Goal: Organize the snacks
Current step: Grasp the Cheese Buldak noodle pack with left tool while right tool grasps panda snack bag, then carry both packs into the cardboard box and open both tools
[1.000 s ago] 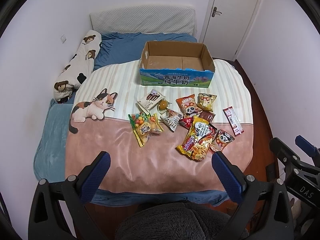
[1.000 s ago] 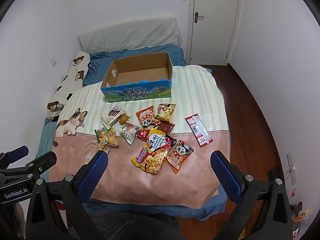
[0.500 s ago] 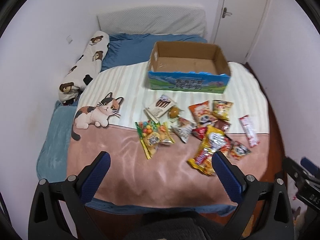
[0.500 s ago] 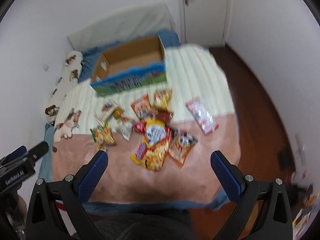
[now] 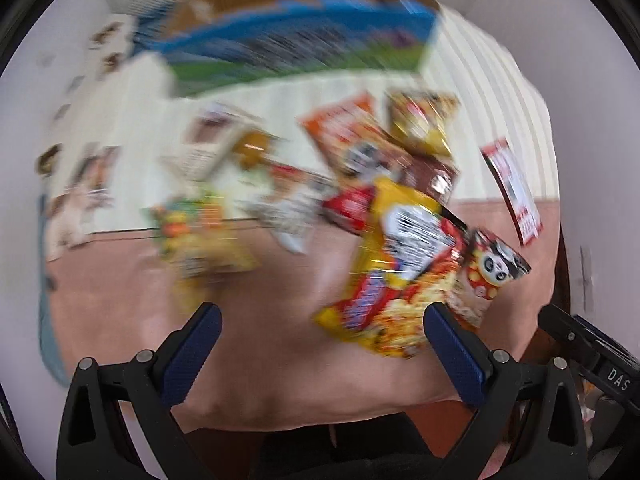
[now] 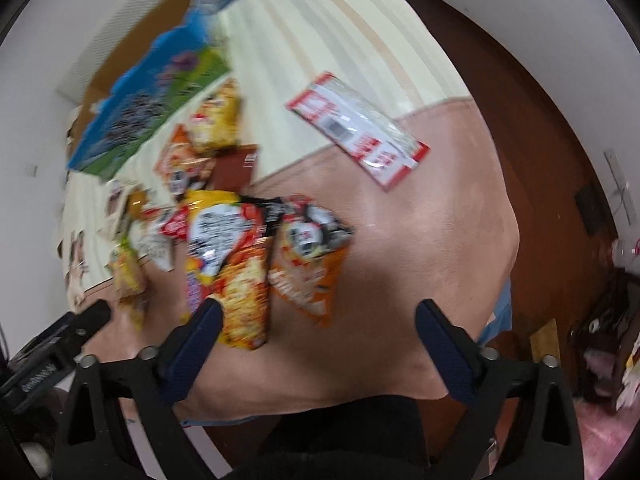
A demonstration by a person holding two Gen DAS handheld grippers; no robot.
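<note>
Snack packets (image 5: 400,248) lie on the blanket (image 5: 280,340), the box (image 5: 304,48) behind them.

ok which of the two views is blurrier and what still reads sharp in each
Left wrist view is blurrier: the cardboard box and snacks smear into streaks, only the left gripper is crisp. Right wrist view is softer on the left, but the long red-and-white packet reads fairly clear.

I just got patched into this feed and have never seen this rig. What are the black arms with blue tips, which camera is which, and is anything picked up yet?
Those are two handheld grippers, each carrying its own fisheye camera. One view looks past the left gripper, the other past the right gripper. Both hang over a blanket strewn with snack packets, including a big yellow bag and a red-and-white packet. A cardboard box sits behind. Nothing is held; the right jaws are closing on nothing, and the left stand open.
</note>
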